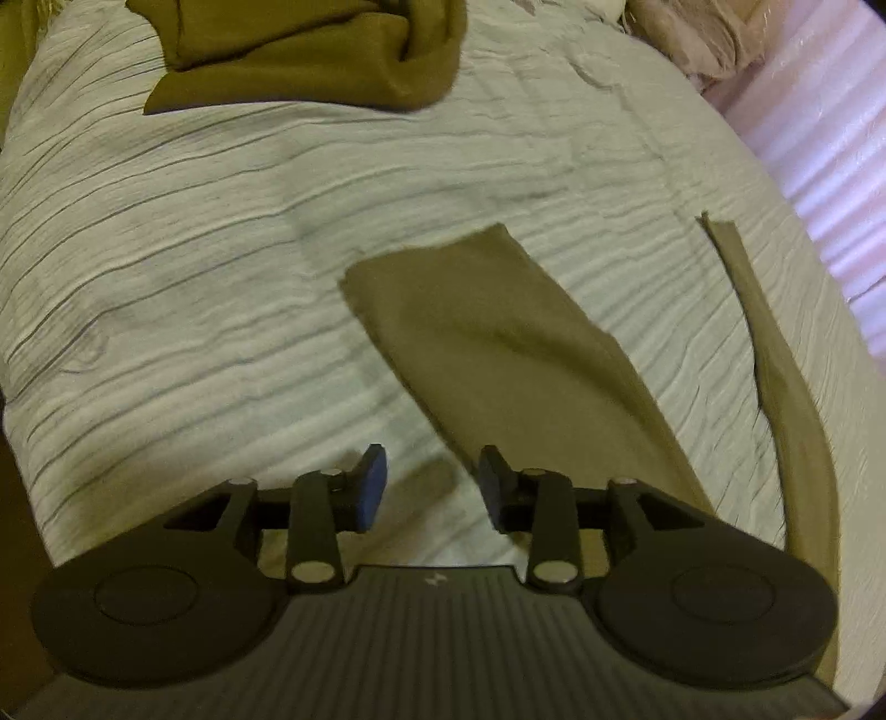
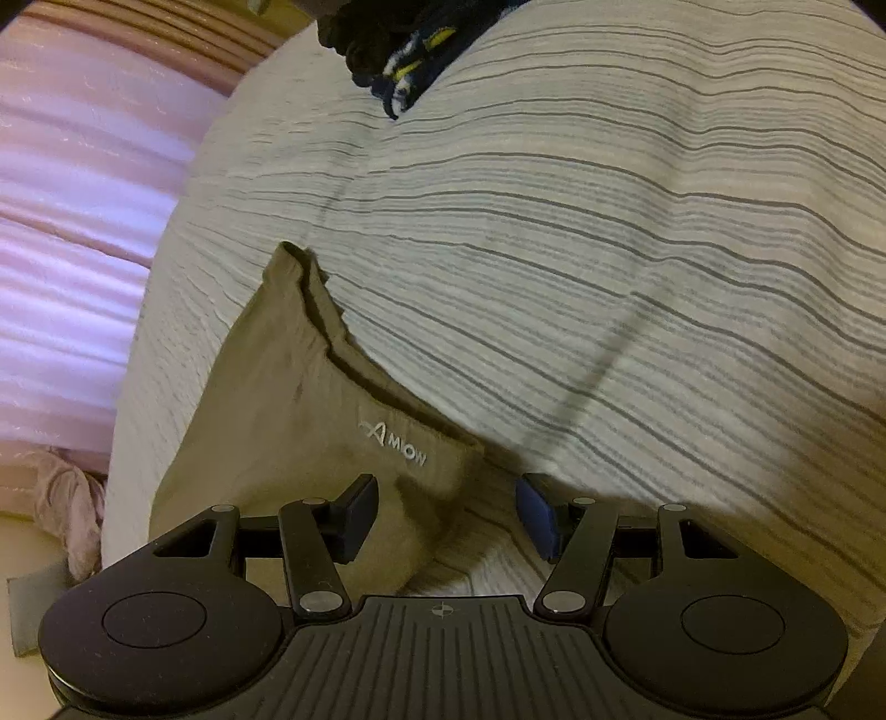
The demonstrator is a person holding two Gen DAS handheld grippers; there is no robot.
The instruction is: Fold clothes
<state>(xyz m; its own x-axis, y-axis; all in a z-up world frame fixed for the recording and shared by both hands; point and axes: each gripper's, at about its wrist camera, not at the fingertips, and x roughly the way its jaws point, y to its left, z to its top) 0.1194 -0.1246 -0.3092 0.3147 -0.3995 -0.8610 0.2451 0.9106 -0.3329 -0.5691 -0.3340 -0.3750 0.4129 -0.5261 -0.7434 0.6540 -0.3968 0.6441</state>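
Observation:
A khaki garment (image 1: 487,354) lies flat on the striped bedspread (image 1: 194,249), one part running from the middle down under my left gripper (image 1: 432,487). A narrow strip of the same khaki cloth (image 1: 775,360) curves along the right. The left gripper is open, its right pad over the cloth's edge and bedspread showing between its pads. In the right wrist view the khaki garment (image 2: 277,415) shows a white logo near its corner. My right gripper (image 2: 447,515) is open above that corner, and neither pad presses on the cloth.
A darker olive-brown garment (image 1: 310,55) lies crumpled at the far side of the bed. A dark garment with yellow and white marks (image 2: 398,50) sits at the top of the right wrist view. Pink fabric (image 2: 72,194) hangs beside the bed's edge.

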